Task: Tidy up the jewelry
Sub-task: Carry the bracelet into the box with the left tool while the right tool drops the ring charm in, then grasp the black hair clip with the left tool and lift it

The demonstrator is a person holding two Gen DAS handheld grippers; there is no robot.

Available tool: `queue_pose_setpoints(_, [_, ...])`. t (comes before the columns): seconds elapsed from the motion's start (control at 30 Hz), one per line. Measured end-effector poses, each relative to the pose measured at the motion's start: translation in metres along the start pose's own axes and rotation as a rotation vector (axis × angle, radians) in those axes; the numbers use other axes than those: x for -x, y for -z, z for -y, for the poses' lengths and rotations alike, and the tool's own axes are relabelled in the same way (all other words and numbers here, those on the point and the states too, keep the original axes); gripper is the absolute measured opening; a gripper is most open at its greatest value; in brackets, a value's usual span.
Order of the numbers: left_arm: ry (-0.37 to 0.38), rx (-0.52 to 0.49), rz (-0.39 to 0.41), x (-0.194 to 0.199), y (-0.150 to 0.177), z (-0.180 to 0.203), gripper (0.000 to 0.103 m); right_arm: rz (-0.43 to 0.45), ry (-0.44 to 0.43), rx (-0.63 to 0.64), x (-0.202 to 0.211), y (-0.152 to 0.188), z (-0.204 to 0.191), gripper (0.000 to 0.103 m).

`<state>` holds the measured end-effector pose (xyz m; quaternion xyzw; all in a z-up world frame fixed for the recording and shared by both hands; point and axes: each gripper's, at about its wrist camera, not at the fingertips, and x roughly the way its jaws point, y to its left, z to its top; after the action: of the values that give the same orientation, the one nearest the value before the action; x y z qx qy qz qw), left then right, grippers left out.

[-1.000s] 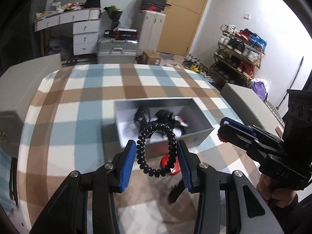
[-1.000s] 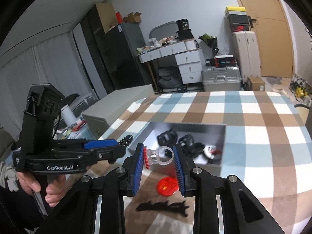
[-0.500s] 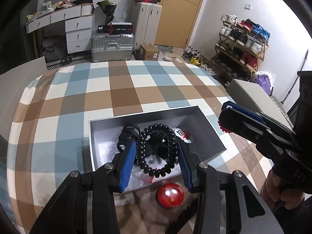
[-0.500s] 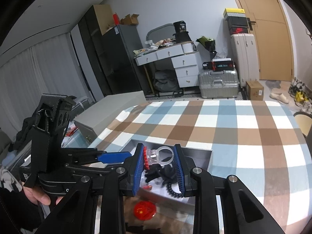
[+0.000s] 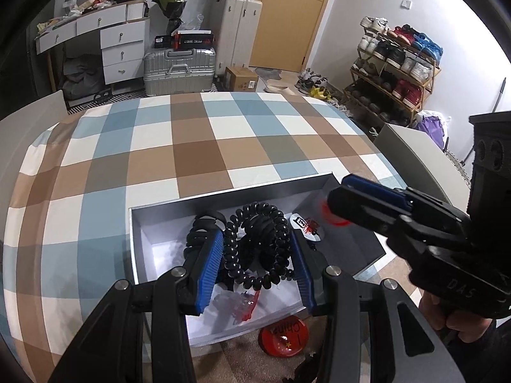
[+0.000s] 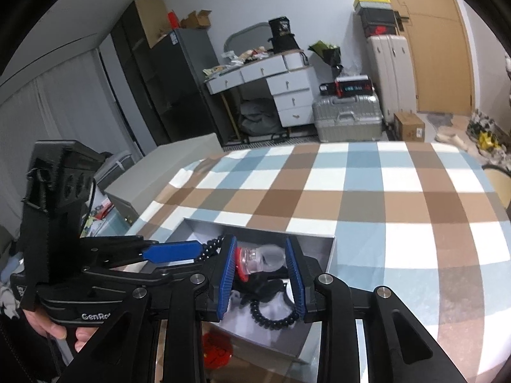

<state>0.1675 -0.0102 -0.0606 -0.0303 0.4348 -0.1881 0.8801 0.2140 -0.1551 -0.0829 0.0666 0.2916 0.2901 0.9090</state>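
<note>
Two tools are seen over one open grey box [image 5: 166, 214] on the checked tabletop [image 5: 198, 146].

Left tool [image 5: 255, 255]: one black coiled hair tie [image 5: 255, 249] is gripped between its blue pads, above the box interior. The tool is clenched on this item.

Right tool [image 6: 260, 271]: one clear ring with a red top [image 6: 255, 260] lies between its pads, above the box. Its jaws are opening; the red top is against the pad at 9 o'clock, and contact with the pad at 3 o'clock cannot be told because of blur. In the left wrist view this tool [image 5: 335, 201] enters from 3 o'clock over the far right corner of the box.

Box contents: further black coiled ties [image 5: 204, 226], count not determinable; one white tag with a red mark [image 5: 306, 226]; one clear and red piece [image 5: 246, 303].

Outside the box, at 6 o'clock, one red round badge [image 5: 284, 338] lies just beside the near wall, with one black item [image 5: 306, 367] nearby, partly hidden.
</note>
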Motion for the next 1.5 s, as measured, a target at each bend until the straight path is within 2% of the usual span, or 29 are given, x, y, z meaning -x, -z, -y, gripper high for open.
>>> queue_pose_setpoints(0.03, [0.011, -0.002, -0.001, 0.0, 0.0, 0.0, 0.037, -0.002, -0.001, -0.01, -0.001, 0.0, 0.001, 0.035])
queue_pose_setpoints(0.07, [0.018, -0.004, 0.0, 0.0, 0.0, 0.001, 0.04, -0.002, -0.003, -0.019, -0.001, 0.0, 0.003, 0.045])
queue_pose_setpoints(0.1, [0.013, -0.008, -0.003, 0.0, 0.0, 0.002, 0.044, 0.002, -0.002, -0.026, 0.0, 0.001, 0.005, 0.05])
queue_pose_setpoints(0.2, [0.004, -0.026, 0.006, 0.003, 0.0, 0.004, 0.045, 0.014, -0.006, -0.036, 0.004, 0.0, 0.006, 0.053])
queue_pose_setpoints(0.23, [0.007, -0.031, 0.01, 0.004, 0.001, 0.004, 0.045, 0.02, -0.004, -0.037, 0.007, 0.0, 0.006, 0.058])
queue_pose_setpoints(0.3, [-0.004, -0.039, 0.019, 0.008, 0.001, 0.005, 0.059, 0.038, 0.004, -0.037, 0.014, 0.001, 0.005, 0.061])
queue_pose_setpoints(0.37, [-0.012, -0.038, 0.032, 0.013, 0.001, 0.005, 0.062, 0.041, 0.009, -0.04, 0.019, 0.0, 0.005, 0.071])
queue_pose_setpoints(0.4, [-0.013, -0.035, 0.036, 0.016, 0.002, 0.005, 0.062, 0.04, 0.01, -0.042, 0.022, 0.001, 0.005, 0.073])
queue_pose_setpoints(0.7, [-0.044, -0.044, 0.041, 0.032, 0.015, 0.009, 0.062, 0.053, 0.04, -0.08, 0.049, 0.017, 0.004, 0.08])
queue_pose_setpoints(0.93, [-0.013, -0.091, 0.037, 0.046, 0.034, 0.018, 0.063, 0.052, 0.054, -0.058, 0.064, 0.029, -0.006, 0.085])
queue_pose_setpoints(1.07, [0.069, -0.104, -0.004, 0.045, 0.048, 0.02, 0.078, 0.057, 0.061, -0.065, 0.072, 0.038, -0.007, 0.086])
queue_pose_setpoints(1.1, [0.092, -0.109, -0.019, 0.041, 0.054, 0.02, 0.078, 0.057, 0.065, -0.067, 0.074, 0.041, -0.007, 0.086])
queue_pose_setpoints(1.27, [0.102, -0.145, -0.117, 0.015, 0.071, 0.025, 0.078, 0.05, 0.073, -0.093, 0.082, 0.055, -0.005, 0.086])
queue_pose_setpoints(1.5, [0.099, -0.187, -0.191, -0.013, 0.07, 0.036, 0.077, 0.041, 0.085, -0.115, 0.09, 0.071, -0.002, 0.086])
